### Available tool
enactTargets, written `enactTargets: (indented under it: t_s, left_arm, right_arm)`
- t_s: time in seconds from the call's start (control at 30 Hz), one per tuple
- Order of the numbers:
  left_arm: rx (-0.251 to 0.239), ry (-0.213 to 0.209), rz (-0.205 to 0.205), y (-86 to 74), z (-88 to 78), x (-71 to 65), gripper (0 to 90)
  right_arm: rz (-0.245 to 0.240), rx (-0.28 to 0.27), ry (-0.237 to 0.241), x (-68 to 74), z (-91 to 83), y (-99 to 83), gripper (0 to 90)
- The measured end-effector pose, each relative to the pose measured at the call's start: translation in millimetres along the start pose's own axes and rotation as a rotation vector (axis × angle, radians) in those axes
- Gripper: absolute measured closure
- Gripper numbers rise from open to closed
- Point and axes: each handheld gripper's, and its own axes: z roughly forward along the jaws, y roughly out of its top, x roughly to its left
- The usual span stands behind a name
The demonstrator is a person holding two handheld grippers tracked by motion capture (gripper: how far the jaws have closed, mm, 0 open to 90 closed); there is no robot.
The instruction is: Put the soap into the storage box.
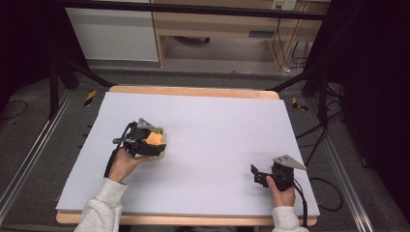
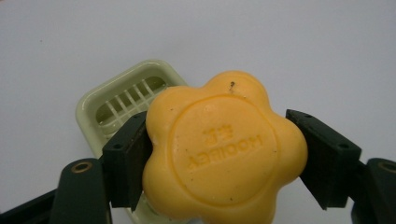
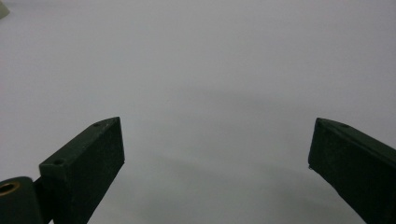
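pinching an orange flower-shaped soap bar (image 2: pixel 224 149) between its jaws, the left hand-held gripper (image 2: pixel 219 158) hangs over a pale green slotted plastic soap dish (image 2: pixel 126 95), seemingly just above it. the right hand-held gripper (image 3: pixel 217 158) is spread apart over bare white bench (image 3: pixel 210 70).

Open white tabletop (image 1: pixel 217 140) is stretching ahead of the right gripper (image 3: pixel 217 154), nothing lying between its parted jaws. Just beyond the left gripper (image 2: pixel 224 154), a pale green soap dish (image 2: pixel 105 105) is blocking the surface beneath its orange flower-shaped soap (image 2: pixel 224 149).
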Motion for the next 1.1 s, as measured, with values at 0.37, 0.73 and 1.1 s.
enactTargets:
  t_s: [0.37,0.73,1.1]
  left_arm:
    - [-0.005,0.024,-0.060,-4.4,4.4,19.4,26.4]
    - [0.005,0.034,-0.063,-3.5,17.4,22.6,26.4]
    - [0.025,0.038,-0.072,-2.2,30.0,27.1,26.4]
  right_arm:
    - [-0.005,0.000,-0.003,-0.3,0.5,-0.1,4.1]
    - [-0.005,0.000,-0.003,-0.3,0.5,-0.1,4.1]
    - [-0.001,0.004,0.002,-0.1,0.4,0.0,4.1]
